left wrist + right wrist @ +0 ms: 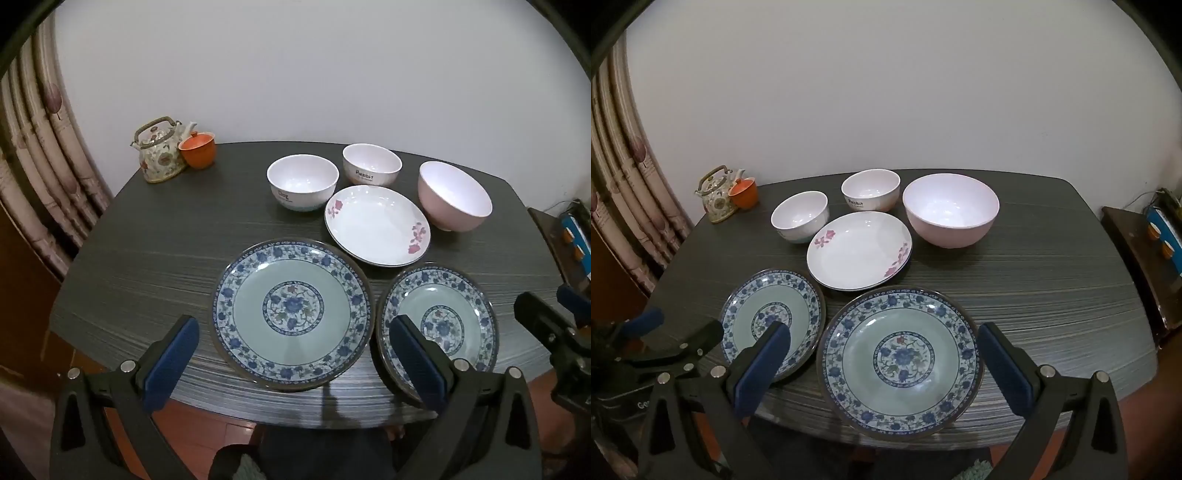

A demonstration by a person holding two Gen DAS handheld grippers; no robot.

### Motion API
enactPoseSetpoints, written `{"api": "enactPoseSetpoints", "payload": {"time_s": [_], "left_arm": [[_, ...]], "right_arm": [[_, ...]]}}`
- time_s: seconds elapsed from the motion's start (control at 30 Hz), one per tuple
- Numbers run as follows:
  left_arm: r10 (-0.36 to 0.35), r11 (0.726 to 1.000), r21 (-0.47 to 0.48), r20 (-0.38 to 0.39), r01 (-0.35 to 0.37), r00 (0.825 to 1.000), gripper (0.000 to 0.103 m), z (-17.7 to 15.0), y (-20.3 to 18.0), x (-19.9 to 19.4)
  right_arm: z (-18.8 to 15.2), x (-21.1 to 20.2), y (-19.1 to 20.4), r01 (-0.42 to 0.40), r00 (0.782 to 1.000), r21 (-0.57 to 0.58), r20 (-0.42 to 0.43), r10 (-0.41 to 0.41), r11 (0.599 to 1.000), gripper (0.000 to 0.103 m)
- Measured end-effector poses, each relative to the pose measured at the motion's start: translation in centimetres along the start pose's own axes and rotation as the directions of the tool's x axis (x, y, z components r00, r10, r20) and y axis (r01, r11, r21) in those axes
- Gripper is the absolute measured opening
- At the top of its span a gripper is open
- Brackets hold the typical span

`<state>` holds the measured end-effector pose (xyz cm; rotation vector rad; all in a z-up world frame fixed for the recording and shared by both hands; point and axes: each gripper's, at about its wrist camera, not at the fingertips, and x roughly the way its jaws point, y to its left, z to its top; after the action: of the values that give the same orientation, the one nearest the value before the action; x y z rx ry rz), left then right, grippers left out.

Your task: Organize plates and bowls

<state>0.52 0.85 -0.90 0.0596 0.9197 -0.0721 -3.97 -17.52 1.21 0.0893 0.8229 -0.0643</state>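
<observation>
Two blue-flowered plates lie side by side at the dark table's near edge. My left gripper (293, 325) hovers open over the left blue plate (291, 280), and nothing is between its fingers. The right blue plate (443, 295) is partly hidden behind one finger. My right gripper (882, 332) hovers open over that right blue plate (901, 391), also holding nothing. Behind them lies a white plate with pink flowers (858, 251). Further back stand a white bowl (799, 216), a lettered white bowl (870, 192) and a bigger pink bowl (951, 210).
A flowered teapot (159, 155) and an orange lidded cup (197, 149) stand at the table's (147, 240) far left corner. A curtain hangs at the left. A low dark cabinet (1137, 258) stands close to the table's right side. A white wall is behind the table.
</observation>
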Motion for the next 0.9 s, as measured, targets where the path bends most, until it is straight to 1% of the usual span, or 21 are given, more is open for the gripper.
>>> {"api": "enactPoseSetpoints", "payload": {"time_s": [0.13, 0.37, 0.67, 0.9], "left_arm": [[-0.005, 1.0, -0.001, -0.007, 0.005, 1.0, 0.101, -0.1, 0.1, 0.0], [-0.022, 1.0, -0.008, -0.016, 0.022, 1.0, 0.101, -0.2, 0.1, 0.2], [-0.015, 0.999, -0.031, -0.045, 0.014, 0.999, 0.101, -0.4, 0.8, 0.9], [-0.01, 0.999, -0.038, -0.05, 0.008, 0.999, 0.101, -0.5, 1.0, 1.0]], "right_arm": [[-0.2, -0.2, 0.0, 0.004, 1.0, 0.003, 0.007, -0.004, 1.0, 0.103], [-0.8, 0.3, 0.0, -0.002, 1.0, 0.009, -0.011, 0.002, 1.0, 0.103], [-1.0, 0.4, 0.4, -0.002, 1.0, 0.005, -0.013, 0.002, 1.0, 0.103], [-1.1, 0.4, 0.5, 0.004, 1.0, 0.01, -0.016, -0.004, 1.0, 0.103]]}}
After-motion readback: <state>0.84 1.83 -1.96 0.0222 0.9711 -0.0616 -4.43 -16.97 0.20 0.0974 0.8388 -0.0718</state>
